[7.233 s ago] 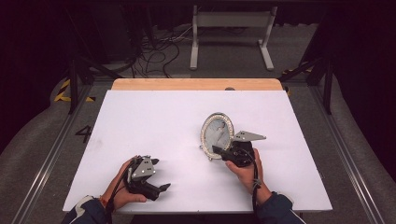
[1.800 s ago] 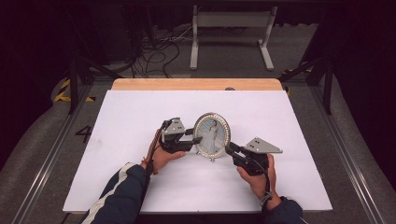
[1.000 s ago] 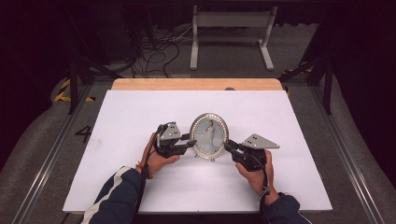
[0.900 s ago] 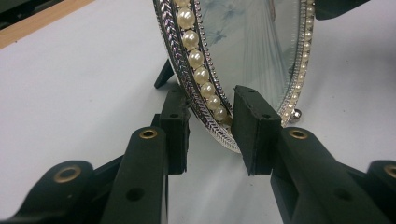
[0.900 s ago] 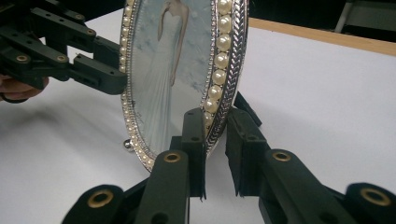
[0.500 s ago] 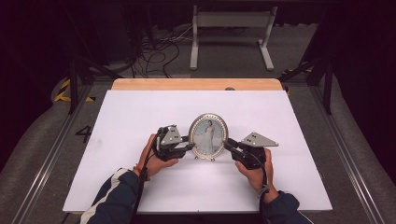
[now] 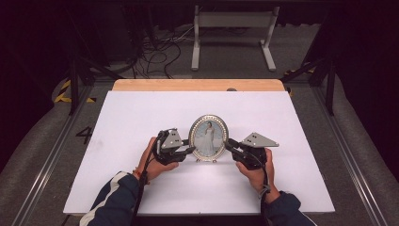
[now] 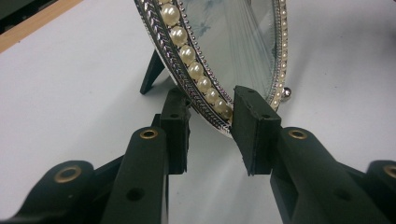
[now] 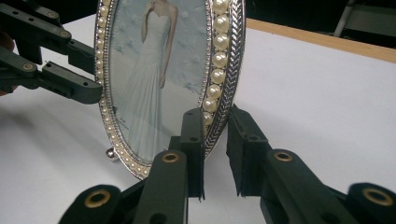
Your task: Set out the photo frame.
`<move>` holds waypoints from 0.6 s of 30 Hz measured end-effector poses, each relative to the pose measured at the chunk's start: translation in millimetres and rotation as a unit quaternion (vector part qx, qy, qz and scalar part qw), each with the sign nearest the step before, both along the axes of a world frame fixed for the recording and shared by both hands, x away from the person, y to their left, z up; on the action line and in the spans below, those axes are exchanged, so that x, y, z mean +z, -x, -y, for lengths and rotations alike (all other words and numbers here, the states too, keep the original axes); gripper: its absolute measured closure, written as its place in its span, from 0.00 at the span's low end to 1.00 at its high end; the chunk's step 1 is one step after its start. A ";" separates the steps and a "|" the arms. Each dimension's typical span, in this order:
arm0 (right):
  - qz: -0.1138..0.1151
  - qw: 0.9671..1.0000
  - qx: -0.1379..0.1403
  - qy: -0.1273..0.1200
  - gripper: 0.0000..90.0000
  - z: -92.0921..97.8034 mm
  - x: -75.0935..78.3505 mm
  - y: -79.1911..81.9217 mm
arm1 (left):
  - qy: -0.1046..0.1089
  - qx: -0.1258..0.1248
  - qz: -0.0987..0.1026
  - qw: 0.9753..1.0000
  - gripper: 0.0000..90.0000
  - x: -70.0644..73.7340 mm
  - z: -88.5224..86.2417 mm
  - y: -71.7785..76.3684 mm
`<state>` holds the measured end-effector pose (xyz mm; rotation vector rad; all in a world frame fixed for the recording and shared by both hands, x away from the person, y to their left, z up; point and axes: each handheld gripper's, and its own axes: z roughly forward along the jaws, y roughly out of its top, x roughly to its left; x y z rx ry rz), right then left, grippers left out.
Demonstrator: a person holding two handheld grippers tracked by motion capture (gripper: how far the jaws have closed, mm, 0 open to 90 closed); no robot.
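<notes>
High view: the oval picture frame (image 7: 208, 137) stands upright mid-table, left gripper (image 7: 188, 151) and right gripper (image 7: 230, 145) flanking it for balance. Left gripper view: jaws straddle the pearl rim (image 8: 196, 70), slightly apart. Right gripper view: jaws likewise bracket the rim, not pinching, steadying it on its stand

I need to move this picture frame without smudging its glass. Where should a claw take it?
Take the oval picture frame by its pearl-studded rim, low on a side edge, coming in level from the side. It stands upright on a rear prop, so the thin rim slips between the jaws, as both claws show.
</notes>
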<state>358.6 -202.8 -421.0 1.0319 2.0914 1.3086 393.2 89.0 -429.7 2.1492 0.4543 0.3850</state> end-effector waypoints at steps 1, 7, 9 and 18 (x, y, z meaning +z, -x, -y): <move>0.000 1.000 0.000 -0.001 0.86 -0.2 0.0 -0.2 | -0.001 0.001 -0.001 1.000 0.74 -0.2 -0.1 0.5; 0.002 1.000 0.003 0.002 0.86 -1.3 0.5 -0.5 | -0.001 0.001 -0.001 1.000 0.74 -1.3 -0.9 0.4; 0.002 1.000 0.004 0.001 0.84 -2.0 0.4 -0.5 | 0.000 0.002 -0.001 1.000 0.74 -1.5 -0.9 0.4; 0.001 1.000 0.005 0.006 0.83 -4.0 -0.1 -0.1 | -0.002 0.001 0.000 1.000 0.74 -1.7 -1.0 0.2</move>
